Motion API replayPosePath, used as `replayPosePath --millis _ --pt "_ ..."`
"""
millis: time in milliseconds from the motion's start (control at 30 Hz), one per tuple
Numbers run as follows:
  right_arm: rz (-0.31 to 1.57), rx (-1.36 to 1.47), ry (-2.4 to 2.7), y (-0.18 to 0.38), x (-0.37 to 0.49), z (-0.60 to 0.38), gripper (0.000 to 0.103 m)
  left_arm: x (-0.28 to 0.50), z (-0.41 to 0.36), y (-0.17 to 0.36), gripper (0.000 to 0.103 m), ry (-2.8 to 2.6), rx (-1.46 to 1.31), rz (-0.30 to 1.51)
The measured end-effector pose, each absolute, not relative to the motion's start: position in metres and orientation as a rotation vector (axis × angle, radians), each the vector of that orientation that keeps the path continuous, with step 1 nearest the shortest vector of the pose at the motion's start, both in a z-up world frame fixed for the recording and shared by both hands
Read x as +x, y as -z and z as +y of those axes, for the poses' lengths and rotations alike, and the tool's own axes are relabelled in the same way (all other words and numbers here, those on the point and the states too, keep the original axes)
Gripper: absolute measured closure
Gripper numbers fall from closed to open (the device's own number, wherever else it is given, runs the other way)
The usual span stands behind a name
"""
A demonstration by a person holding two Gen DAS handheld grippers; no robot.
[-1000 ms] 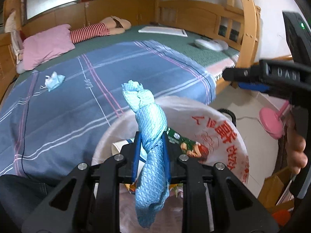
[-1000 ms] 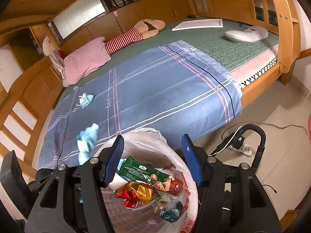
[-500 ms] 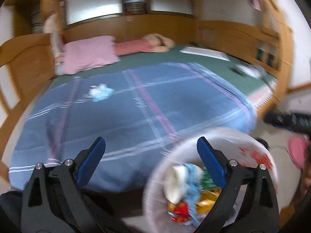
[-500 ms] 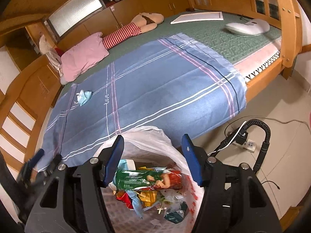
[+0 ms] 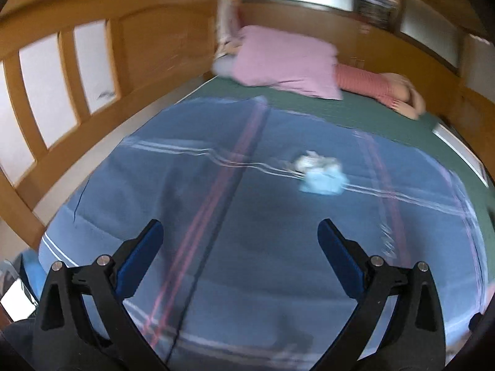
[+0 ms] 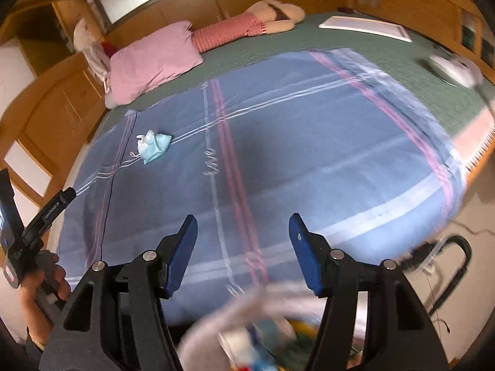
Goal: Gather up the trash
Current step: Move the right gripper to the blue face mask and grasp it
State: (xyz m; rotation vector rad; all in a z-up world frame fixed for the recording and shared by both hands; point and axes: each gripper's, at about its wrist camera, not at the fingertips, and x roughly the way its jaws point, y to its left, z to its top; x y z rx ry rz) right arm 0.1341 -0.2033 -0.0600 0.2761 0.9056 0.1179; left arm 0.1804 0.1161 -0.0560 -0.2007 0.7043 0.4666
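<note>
A crumpled light-blue and white face mask (image 5: 321, 174) lies on the blue plaid blanket (image 5: 247, 262); it also shows in the right wrist view (image 6: 153, 147) at the bed's left side. My left gripper (image 5: 239, 253) is open and empty, above the blanket, short of the mask. My right gripper (image 6: 243, 247) is open and empty, over the white trash bag (image 6: 247, 334), which is blurred at the bottom edge and holds mixed wrappers. The left gripper's body and the hand holding it (image 6: 34, 247) show at the right view's far left.
A pink pillow (image 6: 151, 61) and a striped doll (image 6: 247, 26) lie at the head of the bed. Wooden bed rails (image 5: 55, 71) stand on the left. A white flat board (image 6: 365, 27) and a white device (image 6: 454, 68) lie on the green mat. A power strip and cable (image 6: 445, 253) lie on the floor.
The left gripper opened and dropped the blue cloth into the bag, then swung left over the bed toward the mask. The right gripper rose slightly; the bag slid lower in its view.
</note>
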Motion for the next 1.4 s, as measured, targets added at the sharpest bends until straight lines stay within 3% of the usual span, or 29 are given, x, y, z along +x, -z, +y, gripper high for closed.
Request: replayPosePath --millis 133,333,467,567,800,967,1067,1267,1400 --pt "0.907 0.193 -0.138 0.072 0.196 -0.145 0.037 0.181 0.143 0.069 0.004 -0.471 -0.282 0.758" --pt "0.945 0.19 -0.198 0.103 0.3 -0.07 0.037 0.161 0.138 0.055 0.004 -0.424 -0.278 0.678" --pt "0.939 0.235 -0.207 0.119 0.359 -0.027 0.024 0.164 0.138 0.058 0.004 -0.368 -0.316 0.704" --pt "0.973 0.306 -0.167 0.137 0.399 -0.003 0.024 0.166 0.142 0.06 0.004 -0.349 -0.37 0.715" --pt "1.0 0.112 -0.169 0.165 0.427 0.048 0.024 0.173 0.142 0.066 0.004 -0.308 -0.433 0.743" --pt "0.954 0.007 -0.283 0.163 0.409 0.06 0.07 0.174 0.141 0.067 0.004 -0.316 -0.433 0.751" --pt "0.984 -0.028 -0.371 0.159 0.395 0.058 0.085 0.175 0.139 0.068 0.004 -0.316 -0.428 0.759" --pt "1.066 -0.057 -0.493 0.159 0.346 0.033 0.088 0.176 0.137 0.074 0.004 -0.326 -0.404 0.791" --pt "1.105 -0.08 -0.51 0.153 0.303 0.003 0.088 0.189 0.13 0.092 0.004 -0.233 -0.431 0.93"
